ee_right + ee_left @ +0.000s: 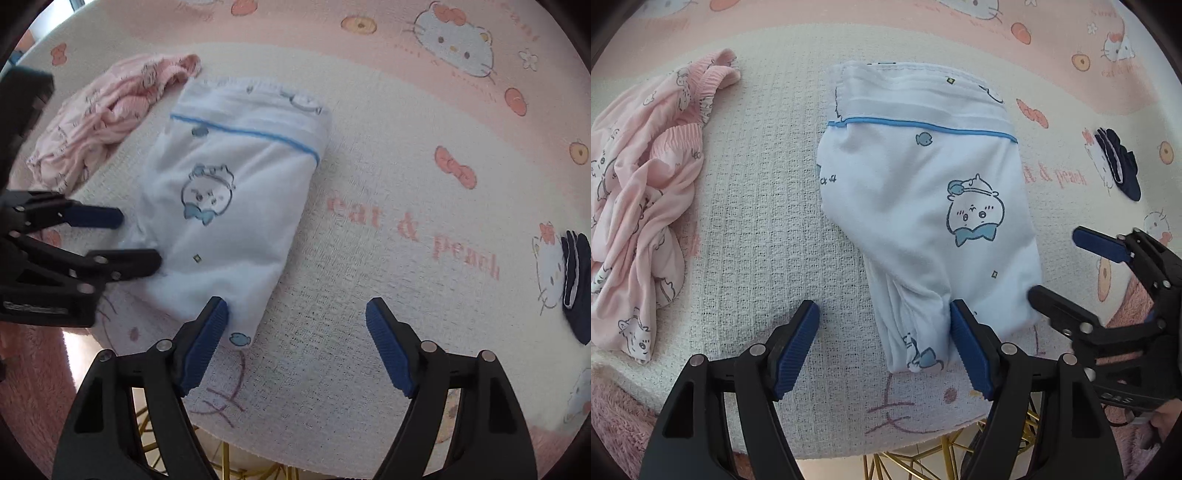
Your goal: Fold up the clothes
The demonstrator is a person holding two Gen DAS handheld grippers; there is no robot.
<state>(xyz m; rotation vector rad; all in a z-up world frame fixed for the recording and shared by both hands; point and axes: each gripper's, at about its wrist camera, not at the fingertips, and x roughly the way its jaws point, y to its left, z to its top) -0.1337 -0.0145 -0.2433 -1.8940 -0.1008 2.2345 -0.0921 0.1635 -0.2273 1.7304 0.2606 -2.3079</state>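
**Blue pyjama piece folded up, both tongs hanging near its front edge**

Biggest thing here is the desk, covered with a cream waffle-weave blanket [746,229] that has a pink border, cartoon cats and "cat & peach" lettering. Gold wire legs [945,458] peek out under the near edge.

On the middle of the blanket sits the white-and-blue cartoon-print garment [923,206], folded into a compact bundle with a blue piped seam across the upper part and a little round character wearing a bow tie on the front. Its narrow end points toward the cameras.

Off to the left, well apart from it, is a crumpled pink cartoon-print garment [639,206], not folded at all.

The left tongs [884,323] are spread wide apart, with the right-hand finger touching the narrow end of the blue garment and the other over bare blanket. The right tongs [297,321] are apart too, nothing between them, left finger just at the garment's near corner.

Smallest bit: a dark navy item with a pale stripe [576,284] at the right edge of the blanket, can't tell what exactly.
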